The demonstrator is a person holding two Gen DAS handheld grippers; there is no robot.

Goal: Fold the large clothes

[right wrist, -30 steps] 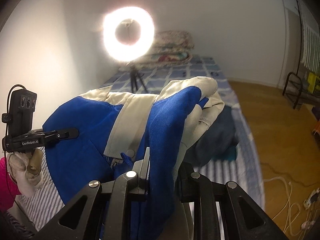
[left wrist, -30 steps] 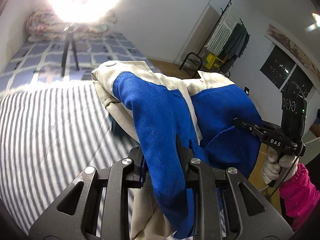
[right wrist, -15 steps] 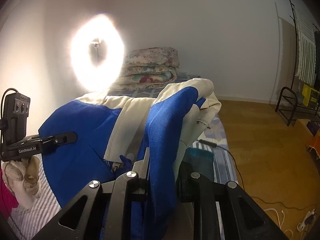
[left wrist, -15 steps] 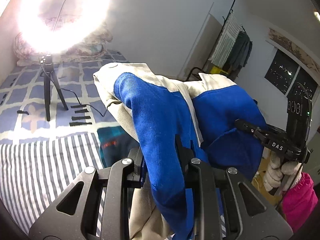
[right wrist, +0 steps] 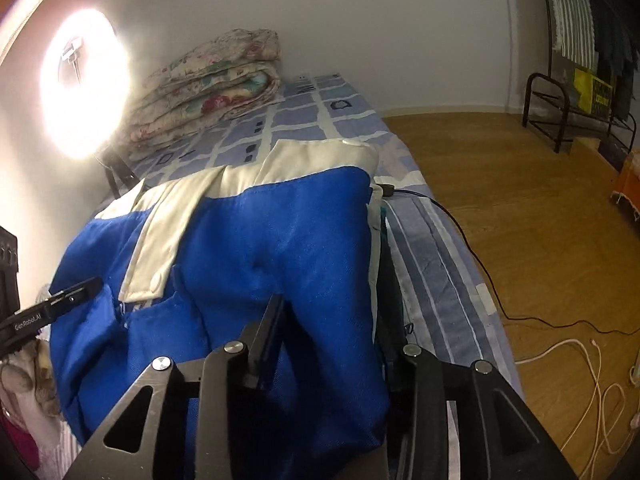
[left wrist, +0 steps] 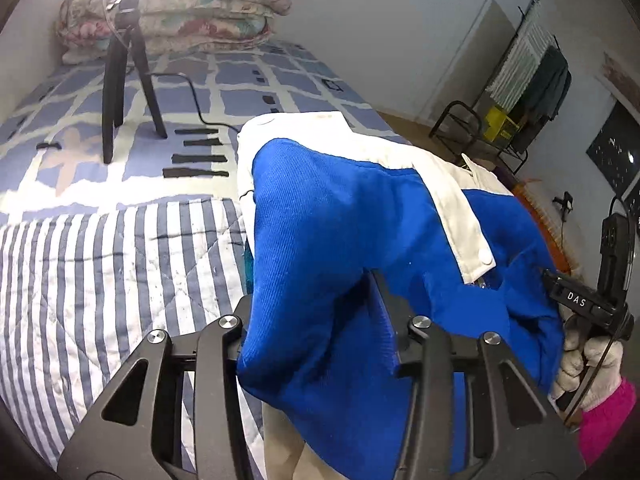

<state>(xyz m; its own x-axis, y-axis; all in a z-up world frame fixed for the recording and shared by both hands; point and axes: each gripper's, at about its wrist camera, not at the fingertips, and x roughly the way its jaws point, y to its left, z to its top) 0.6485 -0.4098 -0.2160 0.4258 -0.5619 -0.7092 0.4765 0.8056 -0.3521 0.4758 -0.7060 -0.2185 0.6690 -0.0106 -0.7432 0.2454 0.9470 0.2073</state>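
A blue and cream jacket [left wrist: 344, 220] hangs folded between my two grippers above the striped quilt [left wrist: 100, 280]. My left gripper [left wrist: 316, 308] has its jaws spread wide, with a thick bunch of blue sleeve fabric lying between the fingers. My right gripper [right wrist: 328, 320] also has its jaws spread wide, with blue fabric [right wrist: 280, 240] draped between the fingers. The right gripper shows at the right edge of the left wrist view [left wrist: 576, 300]. The left gripper shows at the left edge of the right wrist view [right wrist: 60, 300]. Fingertips are hidden by cloth.
A ring light [right wrist: 84, 80] on a tripod [left wrist: 124, 80] stands on the checked bedspread [left wrist: 248, 92]. Folded floral quilts [right wrist: 212, 88] lie at the wall. A cable [right wrist: 472, 256] runs off the bed onto the wooden floor [right wrist: 520, 200]. A clothes rack [left wrist: 532, 80] stands at the right.
Both grippers' jaws have spread from pinched on the jacket to wide apart. The views tilted down toward the bed, and the jacket sits lower over the quilt.
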